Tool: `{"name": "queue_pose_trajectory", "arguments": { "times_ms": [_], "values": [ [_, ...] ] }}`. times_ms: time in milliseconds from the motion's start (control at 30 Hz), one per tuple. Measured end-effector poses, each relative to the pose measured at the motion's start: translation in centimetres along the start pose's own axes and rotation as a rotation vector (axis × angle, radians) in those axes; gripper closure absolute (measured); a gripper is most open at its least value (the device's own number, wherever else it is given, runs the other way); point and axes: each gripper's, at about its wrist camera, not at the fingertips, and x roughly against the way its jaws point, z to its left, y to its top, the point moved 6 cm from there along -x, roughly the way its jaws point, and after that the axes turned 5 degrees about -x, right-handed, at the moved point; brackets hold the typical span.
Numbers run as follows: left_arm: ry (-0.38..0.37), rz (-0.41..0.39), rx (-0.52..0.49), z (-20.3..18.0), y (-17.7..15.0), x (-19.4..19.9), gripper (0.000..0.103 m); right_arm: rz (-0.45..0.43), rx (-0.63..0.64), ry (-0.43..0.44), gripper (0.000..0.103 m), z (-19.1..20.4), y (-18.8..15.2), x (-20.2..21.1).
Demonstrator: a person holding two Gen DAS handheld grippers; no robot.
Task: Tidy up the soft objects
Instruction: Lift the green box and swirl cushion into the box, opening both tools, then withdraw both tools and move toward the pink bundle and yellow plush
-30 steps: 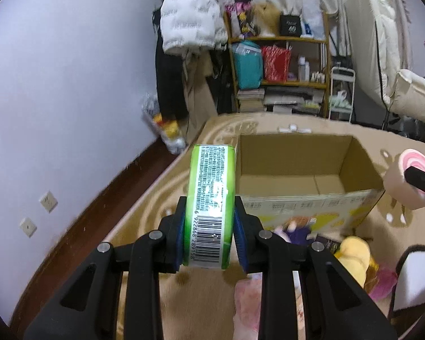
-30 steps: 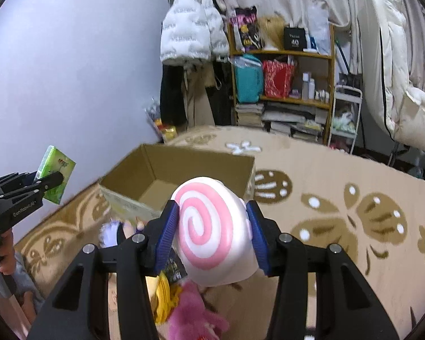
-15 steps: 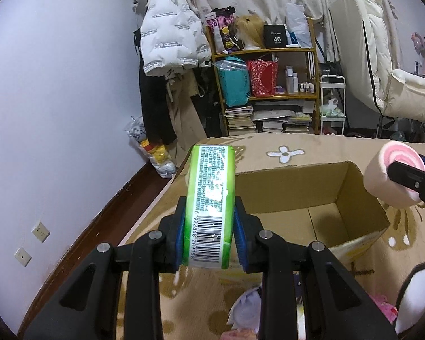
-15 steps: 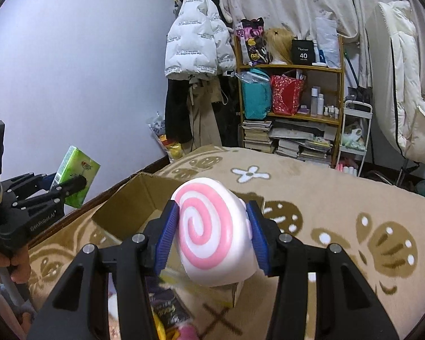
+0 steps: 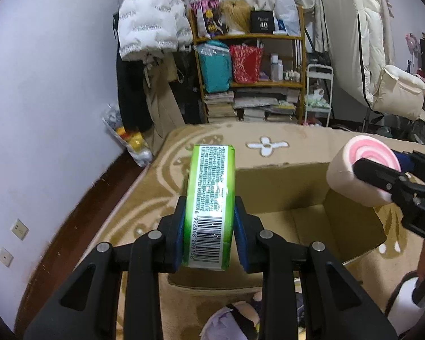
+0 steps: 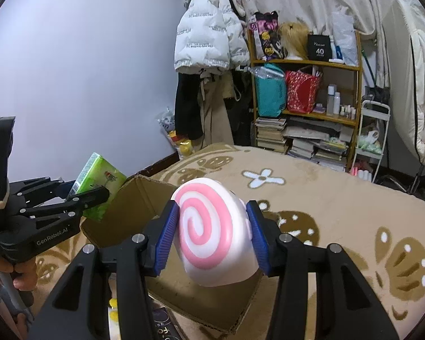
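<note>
My left gripper [image 5: 209, 232] is shut on a green tissue pack [image 5: 211, 198] with a barcode, held over the near left edge of an open cardboard box [image 5: 283, 192]. My right gripper [image 6: 211, 243] is shut on a white plush with a pink swirl [image 6: 212, 232], held over the box [image 6: 144, 198]. The swirl plush also shows in the left wrist view [image 5: 359, 170] above the box's right wall. The tissue pack shows in the right wrist view [image 6: 99, 181] at the box's left corner.
The box stands on a tan patterned carpet [image 6: 340, 212]. Plush toys [image 5: 235, 320] lie on the carpet in front of the box. A wooden shelf [image 5: 249, 70], a hanging white jacket [image 5: 150, 19] and a cream chair [image 5: 382, 65] stand at the back.
Both grippers have moved forward and up toward the box with their loads. The box opening now lies under the tissue pack and the swirl plush.
</note>
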Motion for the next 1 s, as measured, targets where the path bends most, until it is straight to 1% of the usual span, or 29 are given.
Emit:
{"name": "queue_pose_trajectory", "arguments": {
  "times_ms": [233, 367, 433, 467, 500, 533, 567, 600, 633, 667, 700, 733, 767, 800, 900, 1000],
  "values": [
    [-0.031, 0.090, 0.006, -0.4, -1.3, -2.7, 0.072, 0.054, -0.020, 0.038, 0.048, -0.1, -1.4, -1.6],
    [-0.021, 0.116, 0.002, -0.4, -2.1, -3.4, 0.072, 0.080, -0.028, 0.049, 0.047, -0.1, -2.2, -2.2],
    [-0.013, 0.126, 0.004, -0.2, -2.4, -3.4, 0.069, 0.080, -0.026, 0.048, 0.047, 0.0, -2.4, -2.2],
    [-0.011, 0.130, 0.011, -0.1, -2.4, -3.5, 0.062, 0.075, -0.027, 0.050, 0.046, 0.1, -2.4, -2.1],
    [-0.012, 0.129, 0.017, 0.1, -2.3, -3.3, 0.048, 0.073, -0.028, 0.051, 0.044, 0.1, -2.4, -2.0],
    [-0.010, 0.125, 0.023, 0.3, -2.3, -3.2, 0.044, 0.071, -0.029, 0.050, 0.038, 0.2, -2.3, -1.8],
    [0.002, 0.111, 0.028, 0.6, -2.2, -2.9, 0.043, 0.067, -0.029, 0.046, 0.033, 0.2, -2.3, -1.6],
    [0.008, 0.107, 0.027, 0.7, -2.2, -2.7, 0.042, 0.063, -0.029, 0.042, 0.032, 0.2, -2.3, -1.5],
    [0.011, 0.110, 0.027, 0.8, -2.2, -2.5, 0.041, 0.060, -0.033, 0.038, 0.028, 0.2, -2.2, -1.2],
    [0.009, 0.119, 0.031, 0.9, -2.3, -2.4, 0.033, 0.060, -0.036, 0.036, 0.020, 0.2, -2.3, -1.1],
    [0.005, 0.128, 0.043, 1.0, -2.4, -2.2, 0.023, 0.060, -0.038, 0.034, 0.016, 0.3, -2.2, -0.9],
    [0.002, 0.133, 0.057, 1.2, -2.4, -1.9, 0.020, 0.056, -0.038, 0.028, 0.007, 0.3, -2.1, -0.7],
    [0.001, 0.126, 0.072, 1.4, -2.3, -1.4, 0.015, 0.051, -0.035, 0.018, 0.002, 0.4, -2.1, -0.5],
    [0.009, 0.120, 0.076, 1.7, -2.2, -0.9, 0.012, 0.046, -0.029, 0.006, 0.000, 0.5, -2.0, -0.4],
    [0.050, 0.105, 0.060, 2.3, -2.1, 0.7, 0.005, 0.036, -0.018, -0.011, 0.000, 0.9, -1.7, 0.5],
    [0.076, 0.098, 0.044, 2.9, -2.2, 2.2, 0.003, 0.032, -0.017, -0.009, 0.000, 1.3, -1.5, 1.6]
  ]
}}
